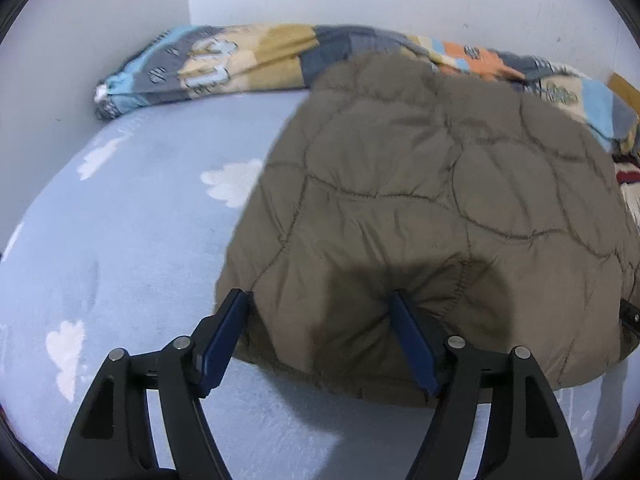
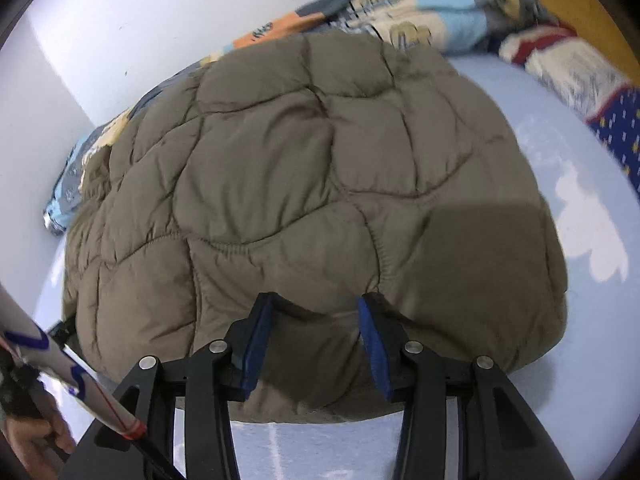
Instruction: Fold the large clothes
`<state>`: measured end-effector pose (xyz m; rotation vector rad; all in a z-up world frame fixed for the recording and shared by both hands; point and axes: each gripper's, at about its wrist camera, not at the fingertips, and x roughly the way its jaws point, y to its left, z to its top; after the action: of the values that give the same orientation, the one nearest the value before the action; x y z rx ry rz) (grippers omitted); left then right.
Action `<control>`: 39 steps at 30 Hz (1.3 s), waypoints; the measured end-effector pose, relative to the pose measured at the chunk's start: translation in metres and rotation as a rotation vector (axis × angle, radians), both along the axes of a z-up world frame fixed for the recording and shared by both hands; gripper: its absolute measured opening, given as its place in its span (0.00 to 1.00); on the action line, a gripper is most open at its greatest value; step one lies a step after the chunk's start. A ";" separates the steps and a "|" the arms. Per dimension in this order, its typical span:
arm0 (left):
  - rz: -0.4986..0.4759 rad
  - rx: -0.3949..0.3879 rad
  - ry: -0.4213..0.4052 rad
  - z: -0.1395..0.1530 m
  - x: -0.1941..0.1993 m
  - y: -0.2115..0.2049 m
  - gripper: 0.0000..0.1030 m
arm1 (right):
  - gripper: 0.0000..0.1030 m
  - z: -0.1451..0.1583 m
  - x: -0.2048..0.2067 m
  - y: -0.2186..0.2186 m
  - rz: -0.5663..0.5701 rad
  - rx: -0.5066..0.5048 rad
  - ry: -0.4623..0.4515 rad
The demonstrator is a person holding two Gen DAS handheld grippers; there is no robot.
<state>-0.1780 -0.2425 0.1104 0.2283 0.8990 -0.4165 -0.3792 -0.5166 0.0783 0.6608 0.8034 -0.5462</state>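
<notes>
An olive-brown quilted puffer jacket (image 1: pixel 432 208) lies bundled on a light blue bed sheet with white clouds (image 1: pixel 132 216). My left gripper (image 1: pixel 320 300) is open, its blue-padded jaws set around the jacket's near left corner; the fabric fills the gap. In the right wrist view the same jacket (image 2: pixel 300 184) fills the middle. My right gripper (image 2: pixel 316 300) is open, its jaws pressed into the jacket's near edge with a puff of fabric between them.
A patchwork blanket (image 1: pixel 224 64) lies rolled along the white wall at the back. A red, white and blue knitted item (image 2: pixel 572 64) lies at the right. The left gripper's handle and the hand on it (image 2: pixel 48 392) show at lower left.
</notes>
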 end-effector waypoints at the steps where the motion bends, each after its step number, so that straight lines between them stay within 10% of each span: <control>1: 0.007 -0.026 -0.034 0.010 -0.005 0.001 0.71 | 0.45 0.004 -0.001 0.002 -0.002 -0.002 -0.003; 7: -0.138 -0.157 -0.125 0.041 -0.047 -0.019 0.71 | 0.45 0.035 -0.032 -0.002 -0.093 -0.075 -0.034; 11: -0.226 -0.105 -0.101 0.025 -0.063 -0.043 0.71 | 0.47 0.018 -0.043 -0.014 -0.151 -0.061 0.032; 18: -0.198 -0.089 0.016 0.001 -0.048 -0.042 0.72 | 0.50 -0.003 -0.034 -0.018 -0.146 -0.060 0.108; 26: -0.177 -0.082 -0.093 0.013 -0.055 -0.038 0.71 | 0.50 0.027 -0.022 0.014 -0.097 -0.251 0.082; 39: -0.174 -0.019 -0.162 0.014 -0.058 -0.041 0.71 | 0.50 0.020 -0.001 0.032 0.044 -0.238 0.050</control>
<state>-0.2359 -0.2833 0.1242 0.3202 0.7182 -0.5596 -0.3802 -0.4843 0.0982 0.4106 0.7835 -0.6090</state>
